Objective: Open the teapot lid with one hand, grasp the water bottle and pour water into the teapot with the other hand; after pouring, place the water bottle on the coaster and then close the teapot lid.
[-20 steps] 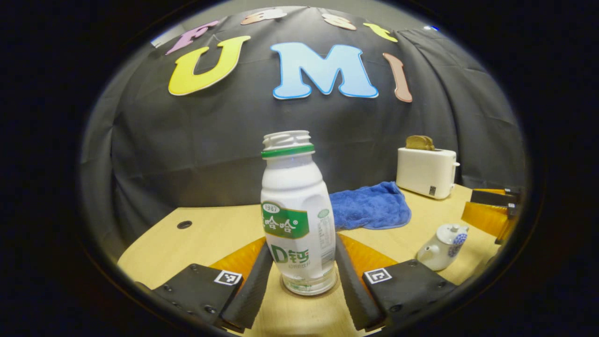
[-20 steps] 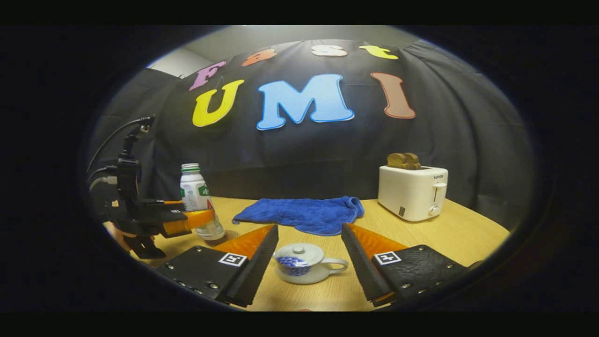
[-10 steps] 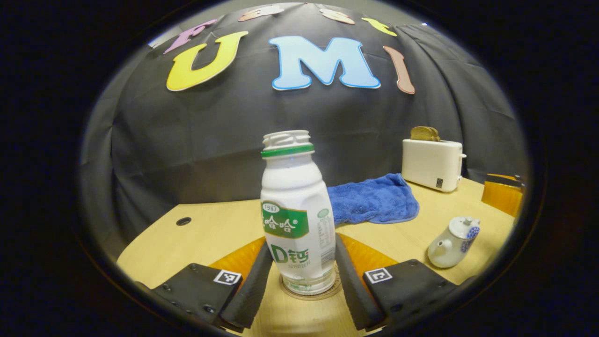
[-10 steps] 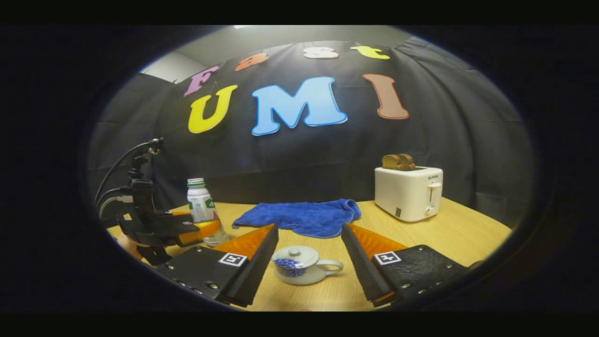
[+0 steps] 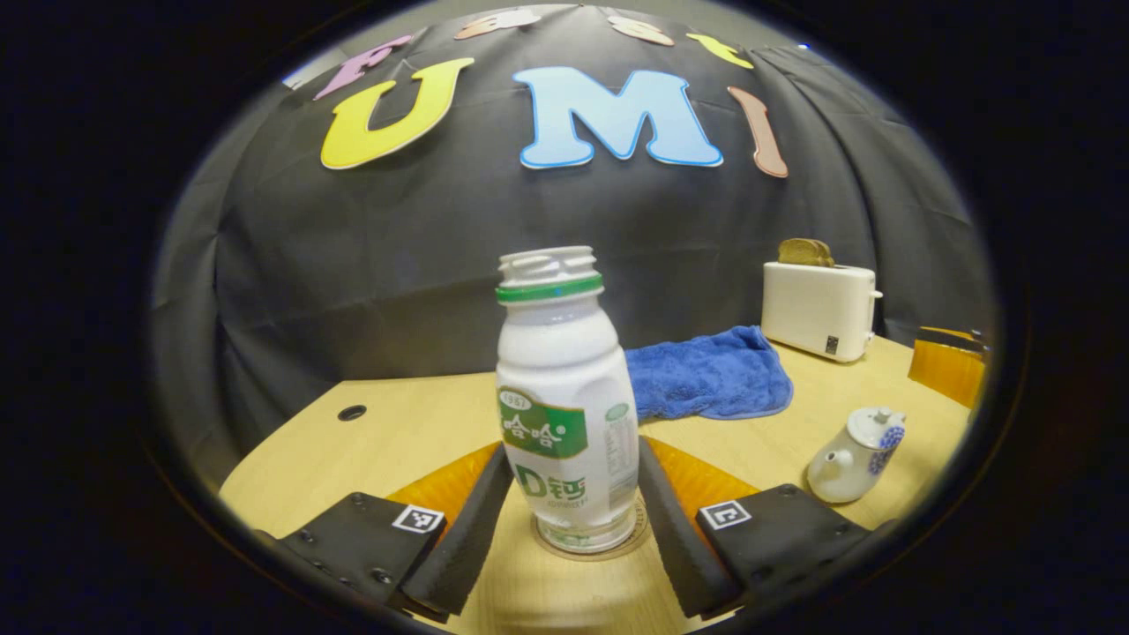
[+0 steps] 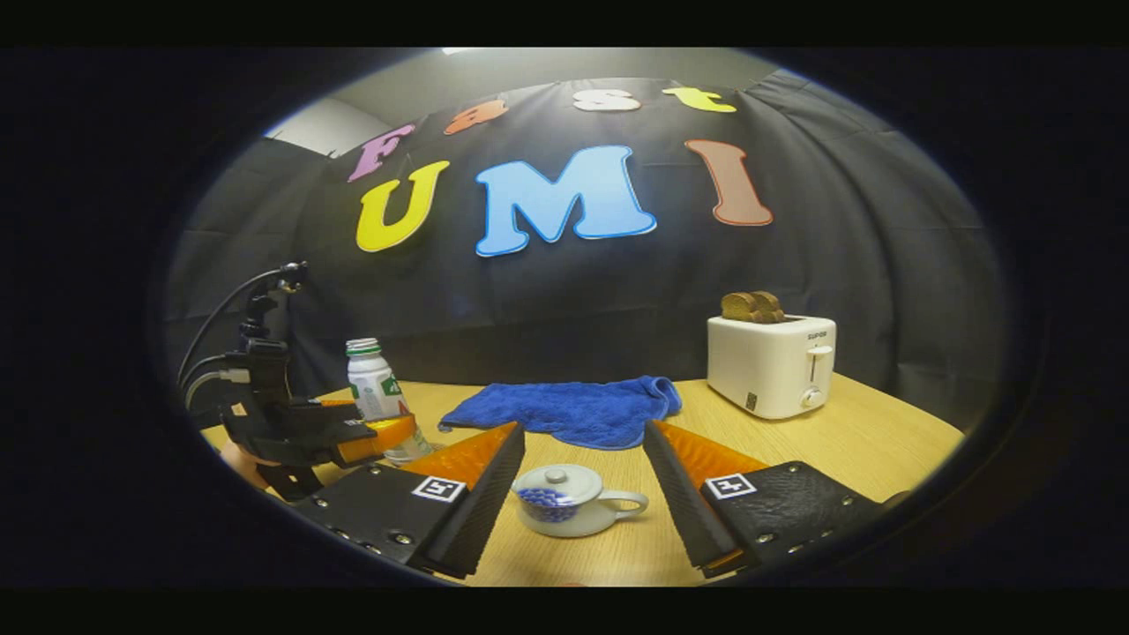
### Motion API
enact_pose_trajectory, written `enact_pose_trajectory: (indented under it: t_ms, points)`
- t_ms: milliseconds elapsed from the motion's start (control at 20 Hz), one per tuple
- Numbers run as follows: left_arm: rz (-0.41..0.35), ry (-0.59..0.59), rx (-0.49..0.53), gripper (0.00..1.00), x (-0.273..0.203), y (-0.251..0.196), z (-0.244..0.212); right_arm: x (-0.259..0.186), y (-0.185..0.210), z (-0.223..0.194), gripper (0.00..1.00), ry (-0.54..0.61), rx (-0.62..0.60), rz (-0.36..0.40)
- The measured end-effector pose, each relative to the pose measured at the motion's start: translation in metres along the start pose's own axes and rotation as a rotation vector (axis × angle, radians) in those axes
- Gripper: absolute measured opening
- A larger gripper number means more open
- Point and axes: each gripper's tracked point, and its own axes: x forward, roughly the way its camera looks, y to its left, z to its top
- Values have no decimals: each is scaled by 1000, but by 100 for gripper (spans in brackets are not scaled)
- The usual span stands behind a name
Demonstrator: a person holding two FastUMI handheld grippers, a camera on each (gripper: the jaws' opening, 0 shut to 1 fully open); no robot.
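Standing upright on the coaster (image 5: 589, 549): one water bottle (image 5: 566, 406), uncapped, white with a green neck ring and a printed label. It sits between the fingers of the left gripper (image 5: 571, 519); both fingers lie along the bottle's lower sides, but whether they press on it or merely flank it cannot be told. Only a thin arc of the coaster peeps out around the bottle's base, the rest hidden beneath it.

Teapot (image 6: 564, 501): white with a blue pattern, lid seated on top, handle pointing to the right in the right gripper view. It rests on the wooden table (image 6: 882, 441) between the fingers of the right gripper (image 6: 582, 494), which are spread wide and well clear of it on both sides. In the left gripper view the teapot (image 5: 854, 443) appears small near the right edge, spout toward the bottle.

Left gripper, seen from the right gripper view (image 6: 388, 432): at the far left, partly cut off, with cables rising behind it and a sliver of the holding hand (image 6: 238, 460) below; its fingers mask the bottle's (image 6: 377, 397) lower part.

Other items: blue towel (image 6: 573, 407), crumpled, at the back of the table; white toaster (image 6: 772, 363) with bread (image 6: 751, 306) in its slots, to the right of the towel
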Motion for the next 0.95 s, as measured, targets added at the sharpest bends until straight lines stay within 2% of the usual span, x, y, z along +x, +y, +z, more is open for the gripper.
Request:
enact_pose_trajectory:
  t_ms: [50,100,400,700,900,950]
  points:
    - [4,-1,8,98,-3,1,-1,0,1,1,83,-1,2,3]
    - [8,0,15,100,-8,1,-1,-1,3,1,83,-2,4,7]
    - [20,-10,4,100,-54,-2,-14,-14,18,5,84,-26,8,36]
    - [60,-80,-41,100,-124,-14,-13,-65,37,-22,83,-39,0,6]
    - [97,-139,-17,100,-167,-26,-12,-92,51,-33,83,-52,-13,-2]
    - [109,-151,-5,95,-175,-27,-12,-96,53,-33,83,-59,-14,-4]
